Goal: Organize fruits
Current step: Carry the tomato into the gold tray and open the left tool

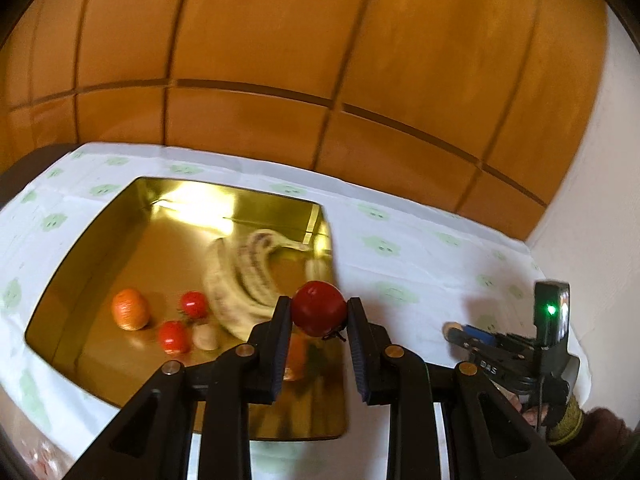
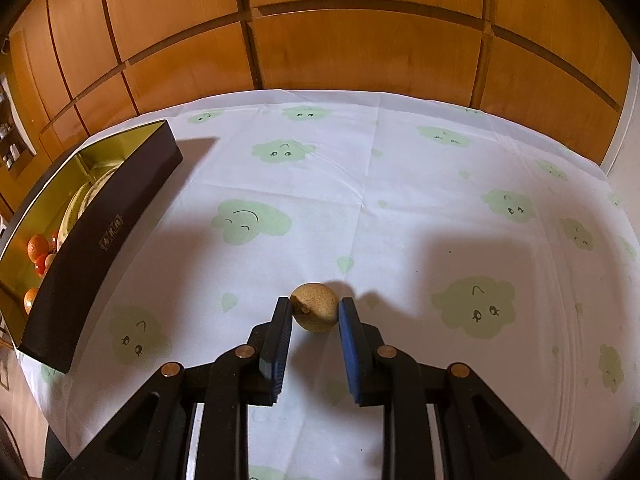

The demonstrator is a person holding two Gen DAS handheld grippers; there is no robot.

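Observation:
My left gripper point(image 1: 319, 312) is shut on a red tomato point(image 1: 318, 307), held in the air over the near right part of a gold-lined box point(image 1: 120, 240). Inside the box lie a bunch of bananas point(image 1: 244, 276), an orange fruit point(image 1: 130, 308), two small red tomatoes point(image 1: 194, 304) point(image 1: 173, 337) and a pale round fruit point(image 1: 206, 337). Another orange fruit shows blurred below the left finger. My right gripper point(image 2: 315, 314) is shut on a small brown round fruit point(image 2: 314, 307) that rests on the cloth. The right gripper also appears in the left wrist view point(image 1: 454, 328).
A white tablecloth point(image 2: 360, 184) with green cloud faces covers the table. The box's dark outer wall point(image 2: 104, 232) stands at the left of the right wrist view. Wooden cabinet doors point(image 1: 280, 60) rise behind the table. A person's sleeve point(image 1: 592, 436) is at the lower right.

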